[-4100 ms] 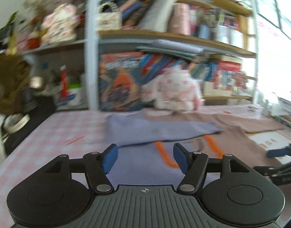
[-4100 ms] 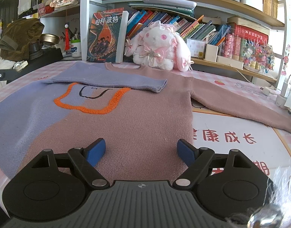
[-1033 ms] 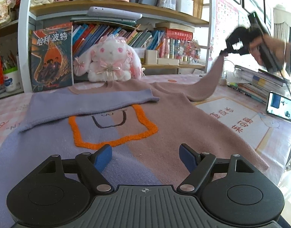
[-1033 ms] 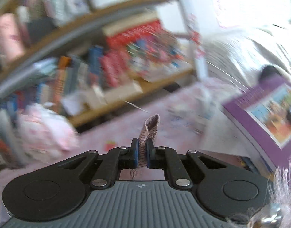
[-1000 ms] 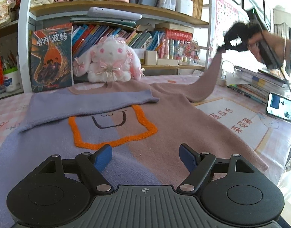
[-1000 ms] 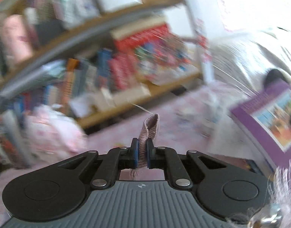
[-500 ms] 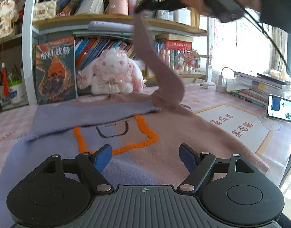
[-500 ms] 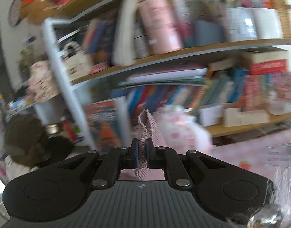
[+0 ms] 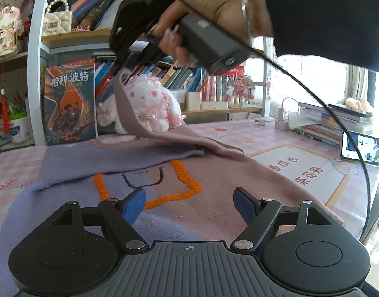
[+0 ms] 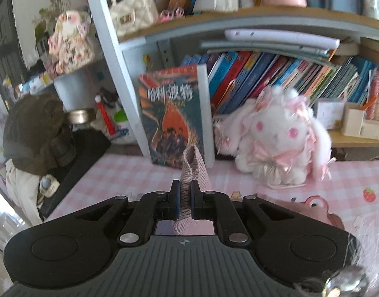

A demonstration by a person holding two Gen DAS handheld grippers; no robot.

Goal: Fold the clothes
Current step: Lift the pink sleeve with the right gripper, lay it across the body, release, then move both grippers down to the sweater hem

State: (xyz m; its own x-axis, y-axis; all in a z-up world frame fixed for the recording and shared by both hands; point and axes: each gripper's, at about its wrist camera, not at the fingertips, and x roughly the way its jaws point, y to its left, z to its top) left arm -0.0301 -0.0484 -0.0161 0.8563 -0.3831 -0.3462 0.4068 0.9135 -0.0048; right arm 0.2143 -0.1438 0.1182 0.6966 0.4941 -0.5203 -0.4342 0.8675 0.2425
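A lavender and mauve sweater with an orange square outline lies flat on the pink checked table. Its lavender sleeve is folded across the chest. My right gripper is shut on the cuff of the mauve sleeve and holds it raised over the sweater's upper left part. In the right wrist view the cuff sticks up between the shut fingers of that gripper. My left gripper is open and empty, low over the sweater's hem.
A bookshelf stands behind the table, with a dark upright book and a white plush rabbit in front. A printed mat, a phone and stacked books lie at the right. A dark bag sits far left.
My right gripper has carried the mauve sleeve from the far right, up and across to the left over the sweater, and now lower. The left gripper has stayed put and open.
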